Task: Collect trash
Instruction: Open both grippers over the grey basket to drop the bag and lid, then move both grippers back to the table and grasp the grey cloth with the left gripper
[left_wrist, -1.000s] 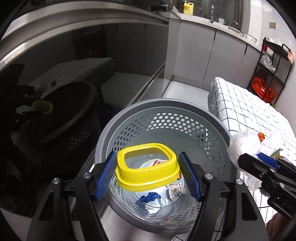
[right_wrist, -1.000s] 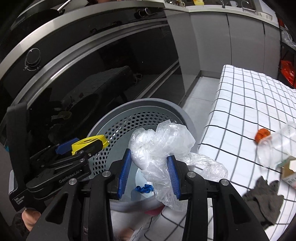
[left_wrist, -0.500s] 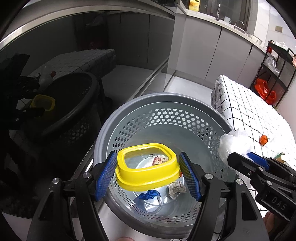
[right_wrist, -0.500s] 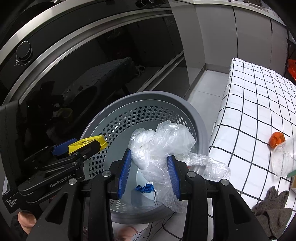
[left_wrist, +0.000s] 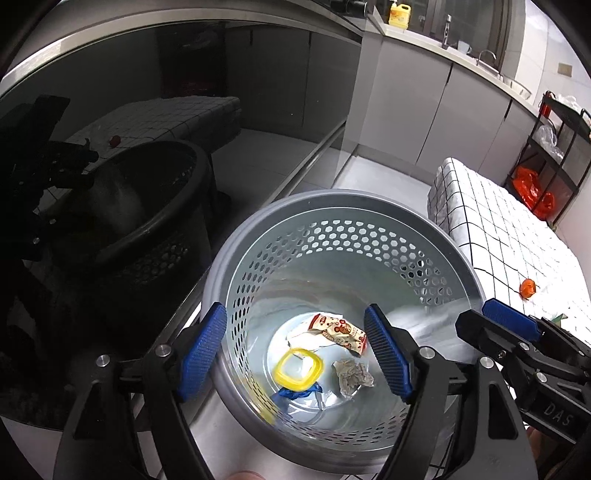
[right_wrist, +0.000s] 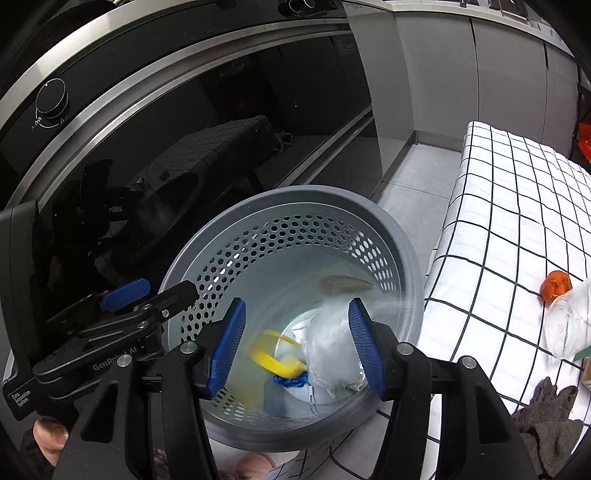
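A grey perforated trash basket (left_wrist: 236, 251) stands on the floor below both grippers; it also shows in the right wrist view (right_wrist: 402, 240). My left gripper (left_wrist: 295, 354) is open and empty above it. The yellow lid (left_wrist: 298, 370) lies at the bottom, next to a red snack wrapper (left_wrist: 338, 329), a crumpled foil scrap (left_wrist: 352, 374) and a blue scrap (left_wrist: 295, 393). My right gripper (right_wrist: 295, 347) is open and empty. The clear plastic bag (right_wrist: 328, 347) is blurred inside the basket, below its fingers, beside the yellow lid (right_wrist: 275, 356).
A table with a white checked cloth (right_wrist: 509, 221) stands right of the basket. On it are an orange piece (right_wrist: 556, 282), a clear plastic jar (right_wrist: 569, 321) and a dark grey rag (right_wrist: 546, 424). A black glossy oven front (right_wrist: 147, 147) is at the left.
Both grippers have opened. The yellow lid has dropped from my left gripper into the basket. The plastic bag has left my right gripper and is falling into the basket.
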